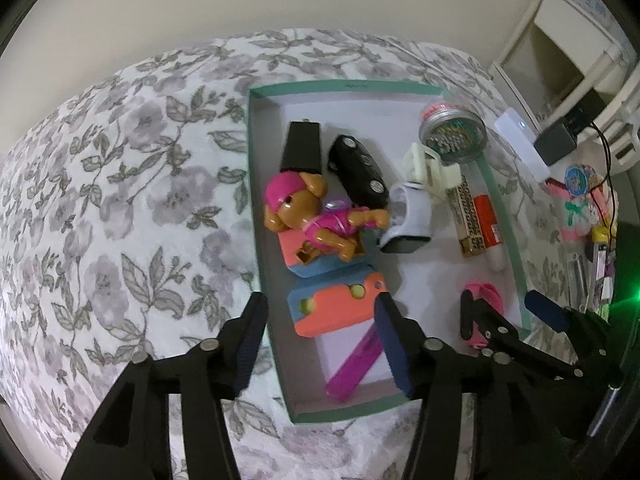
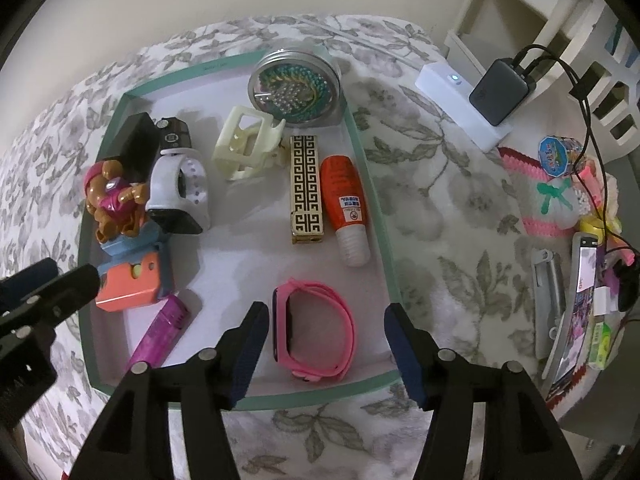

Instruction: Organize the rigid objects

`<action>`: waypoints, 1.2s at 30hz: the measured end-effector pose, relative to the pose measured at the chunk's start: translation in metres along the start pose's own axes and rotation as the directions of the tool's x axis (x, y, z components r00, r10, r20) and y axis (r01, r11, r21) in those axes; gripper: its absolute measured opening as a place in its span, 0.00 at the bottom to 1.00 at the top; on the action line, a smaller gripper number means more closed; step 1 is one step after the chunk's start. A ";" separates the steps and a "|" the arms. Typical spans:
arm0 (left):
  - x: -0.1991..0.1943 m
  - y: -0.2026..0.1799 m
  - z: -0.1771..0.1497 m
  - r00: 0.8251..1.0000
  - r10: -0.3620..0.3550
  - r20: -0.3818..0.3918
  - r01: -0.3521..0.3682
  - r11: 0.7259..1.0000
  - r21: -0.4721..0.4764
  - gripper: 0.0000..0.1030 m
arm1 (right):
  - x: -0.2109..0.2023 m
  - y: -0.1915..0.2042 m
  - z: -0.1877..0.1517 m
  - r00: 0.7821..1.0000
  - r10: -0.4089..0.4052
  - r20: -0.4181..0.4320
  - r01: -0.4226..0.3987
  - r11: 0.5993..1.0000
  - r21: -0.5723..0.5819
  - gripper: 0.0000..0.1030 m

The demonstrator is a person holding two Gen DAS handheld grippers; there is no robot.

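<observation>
A teal-rimmed white tray (image 1: 253, 184) lies on the floral bedspread and holds several small items. My left gripper (image 1: 320, 304) is open over its near left corner. An orange and blue block (image 1: 340, 312) lies between the jaws, with a gap at the left pad. A purple lighter (image 1: 352, 364) rests just below it. My right gripper (image 2: 327, 312) is open over the tray's near right part, astride a pink watch band (image 2: 316, 332) that lies flat; the pads stand clear of it. A toy dog (image 1: 304, 208) sits on a second block.
Also in the tray: a black key fob (image 1: 360, 172), white watch (image 2: 180, 188), cream hair claw (image 2: 244, 144), round tin (image 2: 294, 84), gold-black lighter (image 2: 306, 188), red tube (image 2: 346, 204). Right of it lie a white box with charger (image 2: 464, 108), cables, a crochet pouch (image 2: 548, 200), a phone (image 2: 580, 300).
</observation>
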State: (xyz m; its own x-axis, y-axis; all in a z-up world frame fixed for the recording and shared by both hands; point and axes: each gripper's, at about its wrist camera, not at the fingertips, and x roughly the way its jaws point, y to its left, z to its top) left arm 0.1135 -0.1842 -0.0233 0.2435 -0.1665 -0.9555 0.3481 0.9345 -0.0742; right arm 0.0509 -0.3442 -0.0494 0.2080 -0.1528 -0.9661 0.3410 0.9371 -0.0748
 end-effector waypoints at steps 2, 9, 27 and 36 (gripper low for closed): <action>-0.001 0.005 0.001 1.000 0.008 0.005 -0.008 1.000 -0.016 0.60 | 0.000 -0.001 0.001 1.000 0.002 0.006 -0.002 1.000 0.005 0.64; -0.002 0.030 0.005 0.998 0.057 0.036 -0.054 0.996 -0.069 0.70 | -0.009 -0.005 0.004 0.997 0.037 0.074 -0.039 0.999 0.037 0.74; -0.020 0.063 -0.006 0.982 0.129 0.138 -0.107 0.981 -0.160 0.92 | -0.032 0.010 0.007 0.977 0.055 0.208 -0.055 0.998 -0.003 1.00; -0.037 0.075 -0.028 0.980 0.092 0.176 -0.056 0.977 -0.204 0.92 | -0.046 0.017 0.000 0.968 0.094 0.231 -0.095 0.995 -0.009 1.00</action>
State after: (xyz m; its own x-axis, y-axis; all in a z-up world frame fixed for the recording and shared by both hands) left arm 0.1048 -0.0989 -0.0016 0.4300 -0.1322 -0.8931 0.1420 0.9868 -0.0776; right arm 0.0473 -0.3210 -0.0064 0.4456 -0.1323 -0.8854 0.3119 0.9500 0.0150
